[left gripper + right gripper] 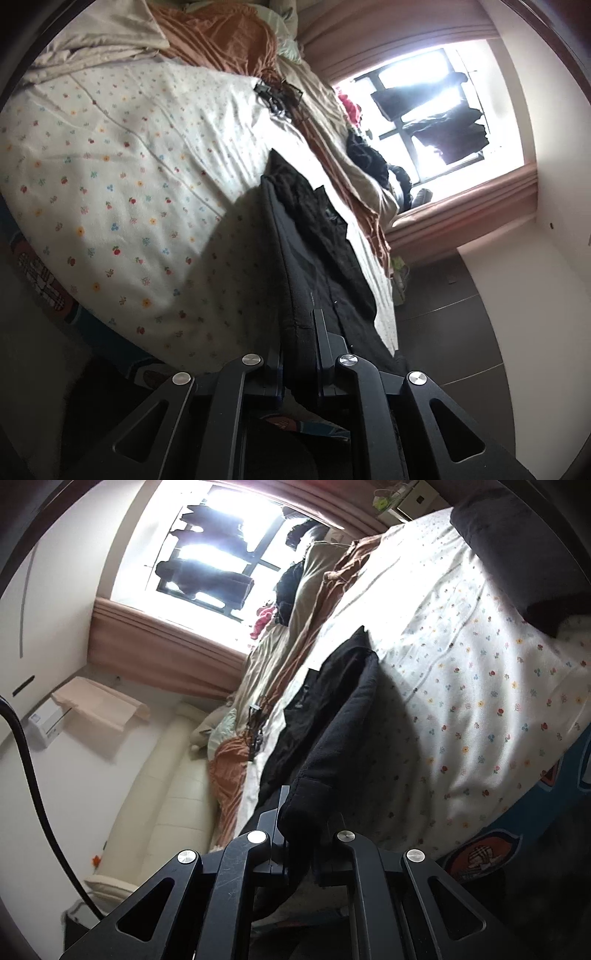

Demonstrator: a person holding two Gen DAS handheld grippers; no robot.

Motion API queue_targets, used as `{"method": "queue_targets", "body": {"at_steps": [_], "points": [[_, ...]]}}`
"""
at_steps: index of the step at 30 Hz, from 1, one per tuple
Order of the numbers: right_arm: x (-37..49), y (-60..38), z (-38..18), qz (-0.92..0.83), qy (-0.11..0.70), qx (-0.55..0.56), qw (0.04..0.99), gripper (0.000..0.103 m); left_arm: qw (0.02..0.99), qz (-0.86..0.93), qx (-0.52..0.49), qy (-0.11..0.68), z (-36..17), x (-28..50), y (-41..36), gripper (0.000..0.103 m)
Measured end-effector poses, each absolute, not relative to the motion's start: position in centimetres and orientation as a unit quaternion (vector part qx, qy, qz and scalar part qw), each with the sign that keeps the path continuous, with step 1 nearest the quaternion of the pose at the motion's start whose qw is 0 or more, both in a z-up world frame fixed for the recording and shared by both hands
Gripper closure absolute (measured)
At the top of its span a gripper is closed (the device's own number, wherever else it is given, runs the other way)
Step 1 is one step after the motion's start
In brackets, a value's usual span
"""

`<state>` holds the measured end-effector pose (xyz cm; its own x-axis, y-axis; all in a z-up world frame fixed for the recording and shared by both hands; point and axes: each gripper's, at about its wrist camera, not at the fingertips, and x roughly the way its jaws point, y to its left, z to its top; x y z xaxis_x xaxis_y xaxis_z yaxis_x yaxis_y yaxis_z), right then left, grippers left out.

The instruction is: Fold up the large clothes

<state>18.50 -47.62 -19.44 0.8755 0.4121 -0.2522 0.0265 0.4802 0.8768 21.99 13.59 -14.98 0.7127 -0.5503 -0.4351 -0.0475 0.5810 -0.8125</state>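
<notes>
A large black garment (314, 236) lies stretched along the edge of the bed with the white flowered sheet (110, 166). My left gripper (301, 332) is shut on a thick hem of the black garment, which runs away from the jaws toward the window. In the right wrist view the same black garment (332, 709) stretches over the flowered sheet (480, 672). My right gripper (299, 819) is shut on a bunched end of it. Both cameras are rolled sideways.
A rumpled brown and beige blanket (221, 40) lies along the far side of the bed, with dark clothes (365, 151) near the bright window (436, 110). A dark pillow (524, 561) sits on the sheet. Dark floor (454, 332) runs beside the bed. A cream headboard (159, 775) stands behind.
</notes>
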Motion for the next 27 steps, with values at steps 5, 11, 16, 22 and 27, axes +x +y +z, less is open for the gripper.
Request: {"method": "queue_targets", "body": {"at_steps": [5, 11, 16, 22, 27], "points": [[15.0, -46.6, -15.1, 0.139, 0.186, 0.483, 0.844, 0.095, 0.83, -0.173, -0.435, 0.304, -10.2, 18.1, 14.5, 0.092], [11.0, -45.4, -10.8, 0.165, 0.141, 0.468, 0.857, 0.095, 0.843, -0.197, -0.435, 0.25, -4.8, 13.5, 15.5, 0.092], [8.6, -44.9, -7.9, 0.186, 0.11, 0.461, 0.86, 0.095, 0.852, -0.21, -0.431, 0.21, -1.1, 10.6, 15.8, 0.092], [8.8, -44.7, -5.5, 0.197, 0.083, 0.456, 0.864, 0.095, 0.862, -0.218, -0.418, 0.186, 2.6, 10.5, 15.5, 0.091], [10.4, -45.1, -5.3, 0.195, 0.081, 0.456, 0.865, 0.095, 0.865, -0.22, -0.414, 0.18, 3.3, 12.4, 15.1, 0.091]]}}
